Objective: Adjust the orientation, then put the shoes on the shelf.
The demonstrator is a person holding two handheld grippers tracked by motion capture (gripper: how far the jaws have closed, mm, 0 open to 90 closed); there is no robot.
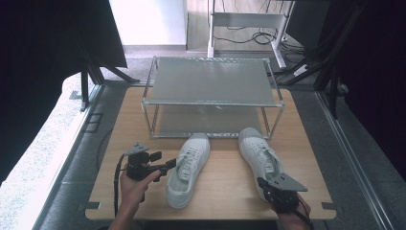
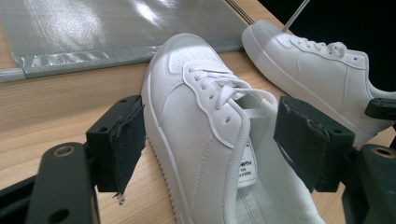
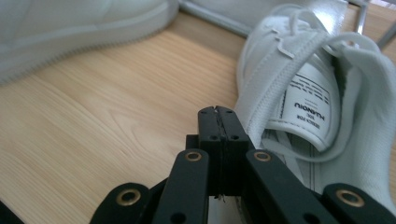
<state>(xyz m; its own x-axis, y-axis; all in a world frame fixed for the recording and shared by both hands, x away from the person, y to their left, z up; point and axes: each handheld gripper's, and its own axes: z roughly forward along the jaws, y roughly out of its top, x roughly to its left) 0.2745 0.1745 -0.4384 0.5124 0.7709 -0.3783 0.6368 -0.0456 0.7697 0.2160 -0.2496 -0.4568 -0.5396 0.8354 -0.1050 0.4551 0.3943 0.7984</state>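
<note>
straddling the left shoe (image 2: 196,121), the left gripper (image 1: 165,168) holds its jaws apart around the collar. right gripper (image 1: 273,188), jaws pressed together and empty, sits at the right shoe (image 1: 261,155). both shoes lie just before the rack (image 1: 210,79). light, soft-walled: pinch the collar.

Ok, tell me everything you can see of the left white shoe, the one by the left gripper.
The left white shoe is a low lace-up sneaker of smooth, leather-like material with a ribbed sole edge, white laces and a printed tongue label. It stands upright on the wooden table, toe toward the metal rack. The left gripper straddles its collar, jaws open on either side, without clear contact.
</note>
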